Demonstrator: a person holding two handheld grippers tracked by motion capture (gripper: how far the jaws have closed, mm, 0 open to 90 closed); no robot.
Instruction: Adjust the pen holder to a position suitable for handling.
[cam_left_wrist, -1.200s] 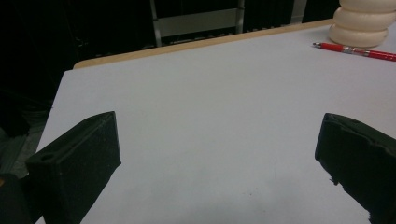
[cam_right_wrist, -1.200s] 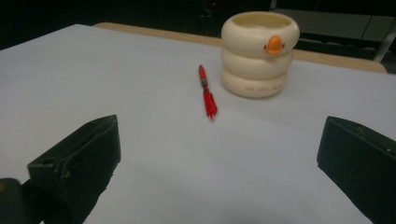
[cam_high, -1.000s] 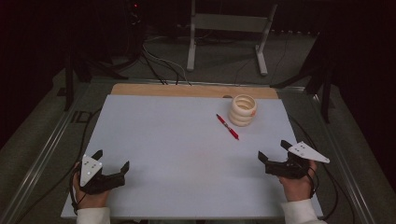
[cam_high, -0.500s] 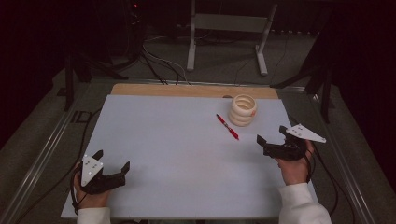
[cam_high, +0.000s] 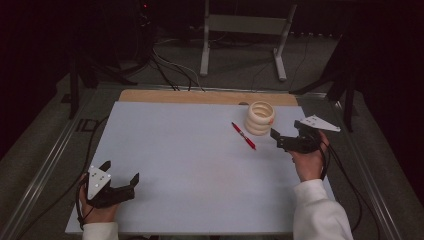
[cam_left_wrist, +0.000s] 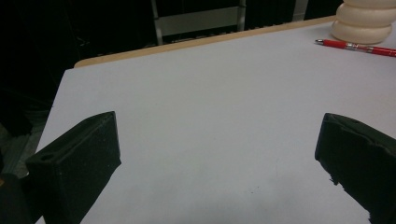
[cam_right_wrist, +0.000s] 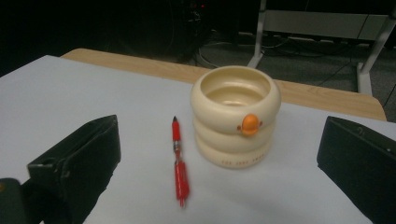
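Observation:
A cream ribbed cup (cam_high: 260, 118) with an orange knob (cam_right_wrist: 250, 123) stands upright at the back right of the white board (cam_high: 190, 160). A red pen (cam_high: 243, 135) lies just left of it, apart from it. My right gripper (cam_high: 285, 131) hovers open just right of the pen and in front of the cup, with nothing between its jaws. In the right gripper view the cup (cam_right_wrist: 236, 121) and pen (cam_right_wrist: 179, 163) lie ahead between the jaws. My left gripper (cam_high: 121, 171) rests open at the front left corner, far from both; its view shows the pen (cam_left_wrist: 359, 45) and cup (cam_left_wrist: 366, 21) at the top right.
A wooden strip (cam_high: 200, 96) borders the board's far edge. Metal rails (cam_high: 50, 155) run along both sides of the table. A white stand (cam_high: 240, 30) and cables (cam_high: 170, 70) sit on the floor beyond. Cables trail from both grippers.
My right gripper has moved forward and a little left, from the front right corner up to the cup and pen. The left gripper has stayed in place.

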